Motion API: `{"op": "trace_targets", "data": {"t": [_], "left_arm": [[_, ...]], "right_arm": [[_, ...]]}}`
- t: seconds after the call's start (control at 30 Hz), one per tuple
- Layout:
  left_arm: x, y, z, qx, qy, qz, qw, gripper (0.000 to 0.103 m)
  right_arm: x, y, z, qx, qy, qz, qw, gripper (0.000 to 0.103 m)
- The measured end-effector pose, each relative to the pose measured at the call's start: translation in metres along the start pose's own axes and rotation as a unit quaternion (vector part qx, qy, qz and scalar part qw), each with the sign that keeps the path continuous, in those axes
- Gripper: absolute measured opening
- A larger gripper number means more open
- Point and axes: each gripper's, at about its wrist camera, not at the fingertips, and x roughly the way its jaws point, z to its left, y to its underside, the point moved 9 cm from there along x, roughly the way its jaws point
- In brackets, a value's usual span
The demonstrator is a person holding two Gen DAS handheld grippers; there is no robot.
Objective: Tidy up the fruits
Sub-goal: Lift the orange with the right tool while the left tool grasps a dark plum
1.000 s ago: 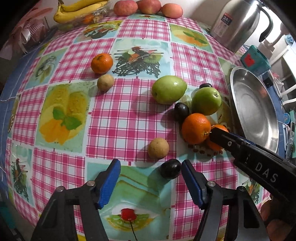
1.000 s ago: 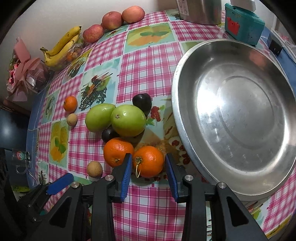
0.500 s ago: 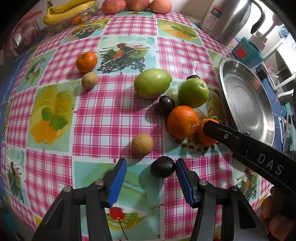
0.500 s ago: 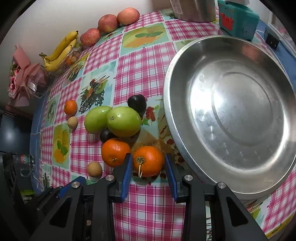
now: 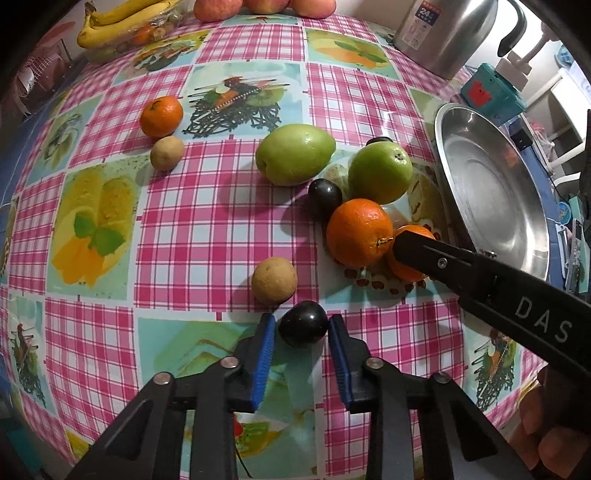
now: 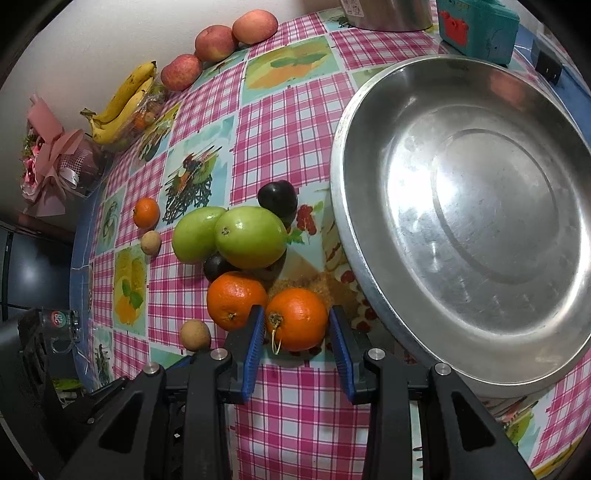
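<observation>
In the left wrist view, a dark plum point(image 5: 379, 140) peeks from behind the green apple point(image 5: 380, 172), mostly hidden. The right hand-held gripper point(image 5: 400, 245) covers much of one orange point(image 5: 408, 267). The apples point(image 5: 218, 7) and the steel kettle point(image 5: 450, 33) are cut off at the top edge; the kettle's label is perhaps too small to read.

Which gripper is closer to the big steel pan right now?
Right. The right gripper, shut on an orange, sits just beside the steel pan. The left gripper grips a dark plum farther away.

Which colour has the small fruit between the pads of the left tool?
Dark purple, nearly black; the left wrist view shows it best.
</observation>
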Motion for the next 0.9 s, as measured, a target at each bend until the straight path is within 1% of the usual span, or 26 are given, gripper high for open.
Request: {"op": "trace_targets", "data": {"t": [0.33, 0.5, 0.57, 0.67, 0.77, 0.9], "left_arm": [[-0.004, -0.001, 0.0, -0.004, 0.003, -0.005, 1.0, 0.028], [-0.01, -0.004, -0.001, -0.006, 0.009, -0.012, 0.9999, 0.028], [-0.018, -0.006, -0.002, -0.005, 0.014, -0.021, 0.9997, 0.028], [-0.033, -0.013, -0.004, -0.003, 0.021, -0.04, 0.999, 0.028], [-0.046, -0.021, -0.006, -0.001, 0.027, -0.059, 0.9979, 0.028], [-0.058, -0.031, -0.006, 0.0, 0.027, -0.073, 0.997, 0.028]], "right_arm": [[-0.002, 0.0, 0.002, -0.008, 0.003, 0.0, 1.0, 0.036], [-0.006, -0.001, 0.001, -0.005, 0.0, -0.007, 1.0, 0.036], [-0.009, -0.002, 0.0, -0.003, -0.006, -0.011, 1.0, 0.036], [-0.015, -0.005, -0.001, -0.001, -0.01, -0.023, 1.0, 0.036], [-0.03, -0.012, 0.001, -0.002, -0.019, -0.048, 0.999, 0.036], [-0.05, -0.02, 0.003, -0.006, -0.023, -0.081, 0.996, 0.036]]}}
